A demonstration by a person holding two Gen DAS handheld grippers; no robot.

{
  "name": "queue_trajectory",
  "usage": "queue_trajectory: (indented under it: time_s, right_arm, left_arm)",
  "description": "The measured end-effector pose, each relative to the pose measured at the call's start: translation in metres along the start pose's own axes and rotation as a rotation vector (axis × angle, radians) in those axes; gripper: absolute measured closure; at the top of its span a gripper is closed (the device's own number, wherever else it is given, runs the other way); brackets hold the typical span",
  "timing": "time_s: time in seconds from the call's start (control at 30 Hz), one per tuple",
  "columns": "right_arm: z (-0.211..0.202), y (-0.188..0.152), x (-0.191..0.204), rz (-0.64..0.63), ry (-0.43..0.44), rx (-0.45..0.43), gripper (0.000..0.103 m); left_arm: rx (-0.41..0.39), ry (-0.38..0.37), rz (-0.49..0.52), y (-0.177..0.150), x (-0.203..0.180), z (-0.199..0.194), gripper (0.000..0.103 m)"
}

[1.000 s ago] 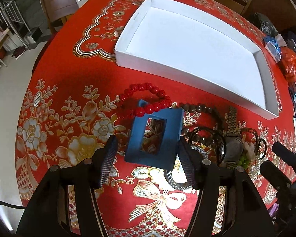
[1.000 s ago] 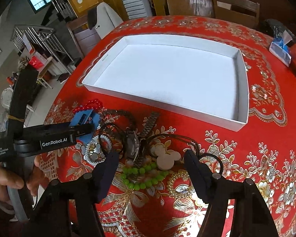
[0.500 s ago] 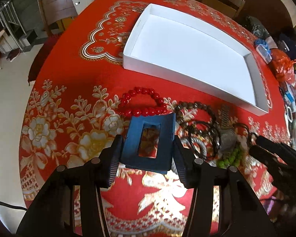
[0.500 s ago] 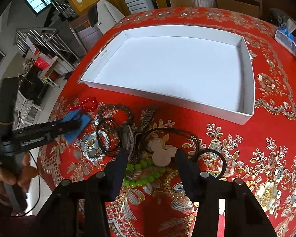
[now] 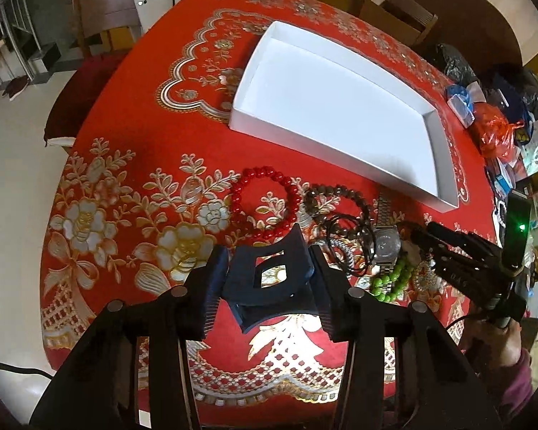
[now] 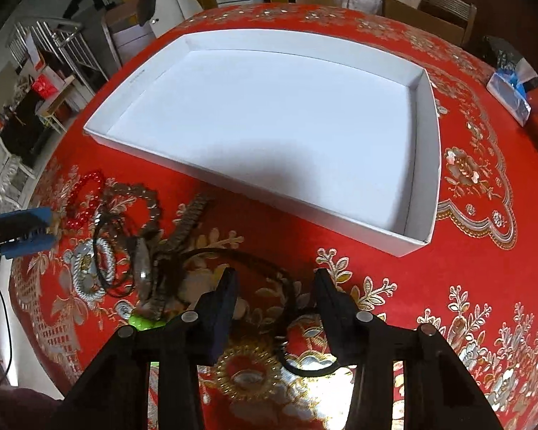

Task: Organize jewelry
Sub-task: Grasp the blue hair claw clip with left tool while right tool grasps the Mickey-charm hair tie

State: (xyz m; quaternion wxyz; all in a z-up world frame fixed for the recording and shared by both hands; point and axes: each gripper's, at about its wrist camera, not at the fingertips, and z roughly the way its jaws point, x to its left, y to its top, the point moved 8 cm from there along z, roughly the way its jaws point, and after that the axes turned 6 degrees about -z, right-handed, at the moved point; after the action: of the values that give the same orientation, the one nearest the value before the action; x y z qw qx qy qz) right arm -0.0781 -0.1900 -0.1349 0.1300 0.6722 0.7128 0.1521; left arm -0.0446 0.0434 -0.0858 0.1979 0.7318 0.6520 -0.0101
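My left gripper [image 5: 268, 268] is shut on a blue rectangular frame [image 5: 269, 279] and holds it tilted above the red tablecloth. Beyond it lie a red bead bracelet [image 5: 265, 202], a brown bead bracelet [image 5: 331, 197], a metal watch [image 5: 385, 240] and green beads [image 5: 391, 279] in a tangled pile. My right gripper [image 6: 274, 290] is open, low over a black cord necklace [image 6: 254, 268] at the right of the pile. The empty white tray [image 6: 426, 165] sits behind; it also shows in the left wrist view [image 5: 444, 165].
A blue tissue pack [image 6: 509, 93] and an orange bag [image 5: 495, 129] lie at the table's right side. Wooden chairs [image 6: 426, 3] stand behind the table. The table's near edge runs just below both grippers.
My left gripper closed on the blue frame and lifted it back from the red bracelet. My right gripper moved forward and lower over the black cord.
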Motion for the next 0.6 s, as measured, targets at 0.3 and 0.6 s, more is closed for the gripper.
queue_trajectory:
  time_s: [0.3, 0.6]
  right_arm:
    - [-0.019, 0.007, -0.009, 0.051, 0.039, -0.055, 0.101]
    - [-0.065, 0.022, -0.007, 0.094, 0.108, -0.144, 0.103]
  left_arm:
    - [0.007, -0.022, 0.004, -0.002, 0.003, -0.001, 0.059]
    - [0.004, -0.032, -0.006, 0.001, 0.003, -0.003, 0.059]
